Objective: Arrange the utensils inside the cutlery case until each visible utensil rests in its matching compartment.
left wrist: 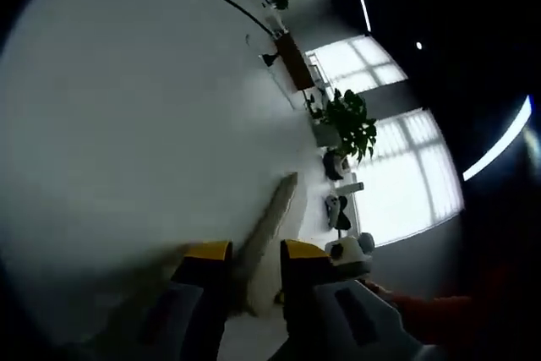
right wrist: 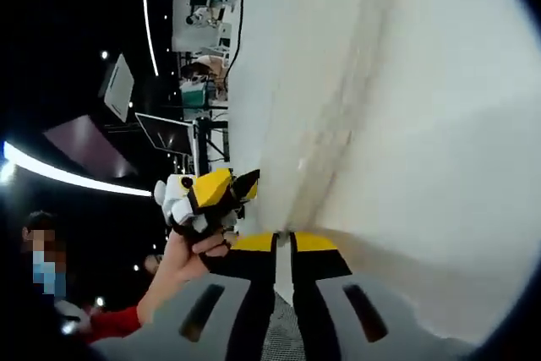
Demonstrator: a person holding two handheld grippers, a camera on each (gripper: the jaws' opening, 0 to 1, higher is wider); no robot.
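Between left gripper (left wrist: pixel 255 253) jaws: pale cutlery case (left wrist: pixel 272 234), edge-on.

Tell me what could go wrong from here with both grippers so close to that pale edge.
The left gripper straddles the pale case edge, and the right gripper sits right beside it, so the two could knock together or tip the case. Both views are steeply rolled along the white table, so compartments may be misjudged.
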